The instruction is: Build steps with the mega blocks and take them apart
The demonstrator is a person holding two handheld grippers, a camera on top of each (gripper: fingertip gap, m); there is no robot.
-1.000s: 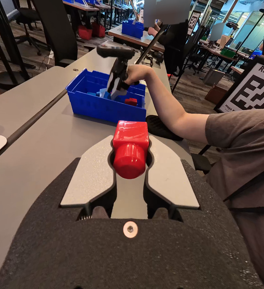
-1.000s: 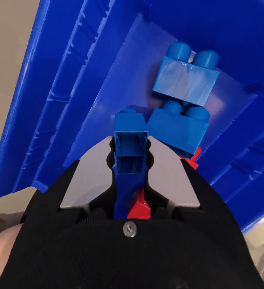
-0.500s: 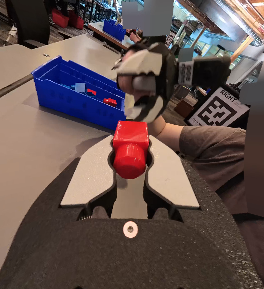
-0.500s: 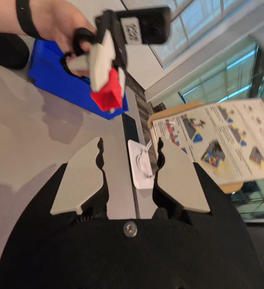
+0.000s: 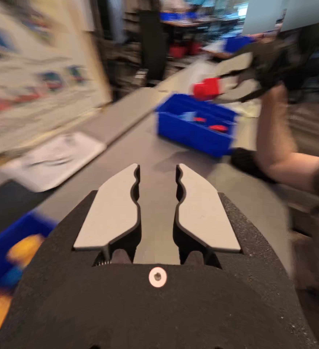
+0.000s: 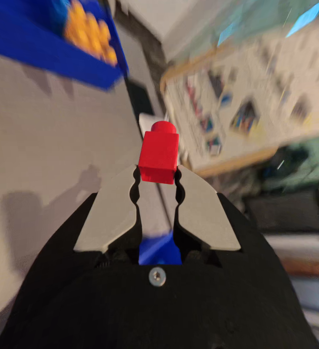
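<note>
My right gripper (image 6: 157, 168) is shut on a red one-stud block (image 6: 159, 155), pinched at the fingertips with the stud pointing away. In the left wrist view that gripper (image 5: 223, 86) holds the red block (image 5: 206, 89) in the air above the blue bin (image 5: 192, 132), which has blue and red blocks inside. My left gripper (image 5: 157, 167) is open and empty over the grey table (image 5: 154, 149). Both views are motion-blurred.
A second blue bin (image 6: 47, 54) with yellow blocks (image 6: 90, 39) shows at the upper left of the right wrist view and at the lower left of the left wrist view (image 5: 13, 243). A picture board (image 5: 37, 75) stands at the left, with a white pad (image 5: 60, 156) before it. Spacing between my two grippers at the tips: around 25 cm.
The red block has passed from my left gripper to my right gripper. My left gripper opened and swung left. Earlier my right gripper let go of a blue block in the bin.
</note>
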